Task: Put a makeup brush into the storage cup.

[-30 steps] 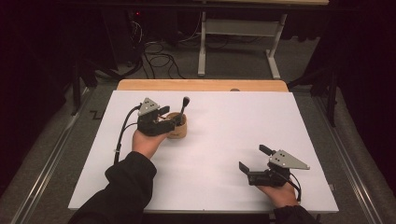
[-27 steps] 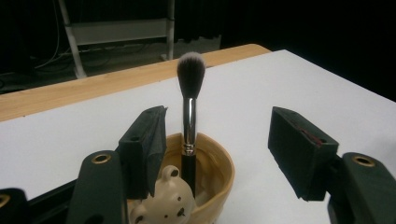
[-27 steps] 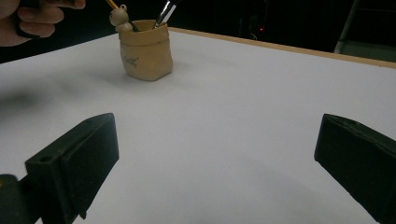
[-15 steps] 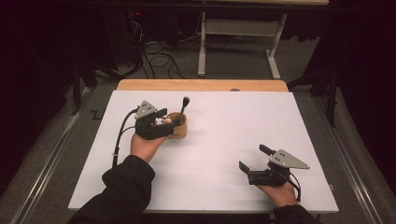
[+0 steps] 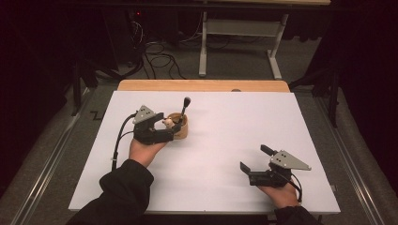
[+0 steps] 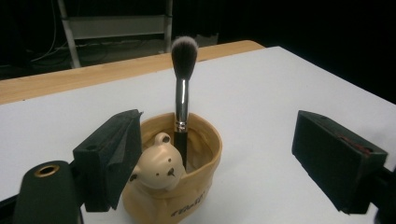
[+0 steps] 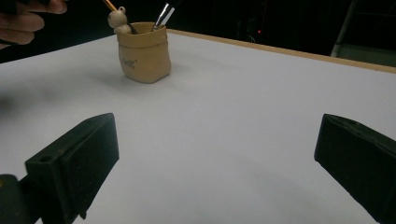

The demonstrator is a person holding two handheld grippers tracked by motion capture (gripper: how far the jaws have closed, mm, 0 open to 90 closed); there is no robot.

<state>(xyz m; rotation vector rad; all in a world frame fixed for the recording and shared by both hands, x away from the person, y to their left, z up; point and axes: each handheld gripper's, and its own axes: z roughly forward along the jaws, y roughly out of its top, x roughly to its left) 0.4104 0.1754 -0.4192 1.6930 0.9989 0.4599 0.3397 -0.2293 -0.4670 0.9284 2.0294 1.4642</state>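
Left gripper [image 6: 219,158] reaching forward over the white bench [image 5: 225,126], fingers [image 6: 112,154] wide apart around the tan bear-faced cup [image 6: 180,186] holding a makeup brush [image 6: 183,88], gripping nothing.

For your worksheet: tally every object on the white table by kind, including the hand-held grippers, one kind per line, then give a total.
Hand-held grippers: 2 (left hand-held gripper, right hand-held gripper)
Tan bear pots: 1 (pot)
Makeup brushes standing in the pot: 1 (brush)
Total: 4
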